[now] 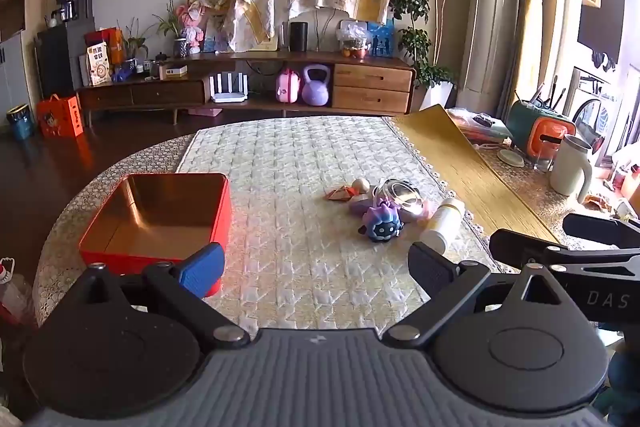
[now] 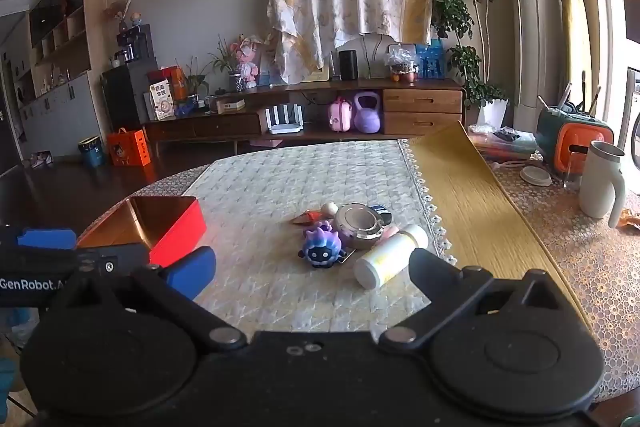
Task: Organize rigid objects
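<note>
An empty red tin box (image 1: 160, 219) (image 2: 168, 227) with a golden inside stands on the left of the quilted mat. To its right lies a small heap: a purple spiky toy (image 1: 382, 223) (image 2: 322, 251), a round metal tin (image 1: 400, 197) (image 2: 360, 225), a white bottle on its side (image 1: 442, 223) (image 2: 390, 255), a beige ball (image 1: 360, 185) (image 2: 330, 209) and a red folded piece (image 1: 340, 193) (image 2: 310, 217). My left gripper (image 1: 316, 267) is open, hovering near the box's front corner. My right gripper (image 2: 312, 273) is open, just short of the bottle, holding nothing.
A yellow placemat (image 1: 460, 163) (image 2: 480, 195) lies right of the quilted mat. Further right stand a white mug (image 1: 570, 167) (image 2: 602, 183), an orange-and-green case (image 2: 572, 143) and a small lid. The round table's edge curves off at the left, with dark floor beyond.
</note>
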The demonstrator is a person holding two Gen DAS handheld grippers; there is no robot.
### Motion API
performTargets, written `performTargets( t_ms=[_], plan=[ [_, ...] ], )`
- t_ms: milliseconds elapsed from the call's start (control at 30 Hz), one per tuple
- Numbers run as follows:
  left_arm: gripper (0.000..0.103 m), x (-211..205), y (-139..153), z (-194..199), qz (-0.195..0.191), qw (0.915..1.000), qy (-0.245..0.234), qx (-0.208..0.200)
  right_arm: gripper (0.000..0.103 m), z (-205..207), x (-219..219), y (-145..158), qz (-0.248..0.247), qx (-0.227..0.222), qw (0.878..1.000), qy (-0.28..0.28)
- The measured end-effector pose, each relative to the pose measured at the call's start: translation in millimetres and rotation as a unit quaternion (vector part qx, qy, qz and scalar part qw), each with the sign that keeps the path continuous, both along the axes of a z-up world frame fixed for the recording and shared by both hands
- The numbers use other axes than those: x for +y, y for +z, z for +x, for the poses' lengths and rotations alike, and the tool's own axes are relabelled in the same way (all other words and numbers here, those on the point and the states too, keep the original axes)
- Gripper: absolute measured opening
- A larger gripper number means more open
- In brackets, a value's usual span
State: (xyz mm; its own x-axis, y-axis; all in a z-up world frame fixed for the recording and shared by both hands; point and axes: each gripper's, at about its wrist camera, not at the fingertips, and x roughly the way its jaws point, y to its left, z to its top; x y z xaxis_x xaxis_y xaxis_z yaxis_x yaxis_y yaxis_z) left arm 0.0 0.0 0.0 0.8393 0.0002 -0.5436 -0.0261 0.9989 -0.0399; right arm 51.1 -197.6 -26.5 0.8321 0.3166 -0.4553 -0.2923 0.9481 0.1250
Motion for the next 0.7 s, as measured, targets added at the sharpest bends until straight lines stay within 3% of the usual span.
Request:
performTargets(
  t_ms=[700],
  plan=[
    [0.099, 4.2, 2.0, -1.9, -0.014, 0.9999, 0.000, -0.003, 0.103, 0.0, 6.3, -1.3, -0.016, -0.003, 1.000, 0.005]
  ],
)
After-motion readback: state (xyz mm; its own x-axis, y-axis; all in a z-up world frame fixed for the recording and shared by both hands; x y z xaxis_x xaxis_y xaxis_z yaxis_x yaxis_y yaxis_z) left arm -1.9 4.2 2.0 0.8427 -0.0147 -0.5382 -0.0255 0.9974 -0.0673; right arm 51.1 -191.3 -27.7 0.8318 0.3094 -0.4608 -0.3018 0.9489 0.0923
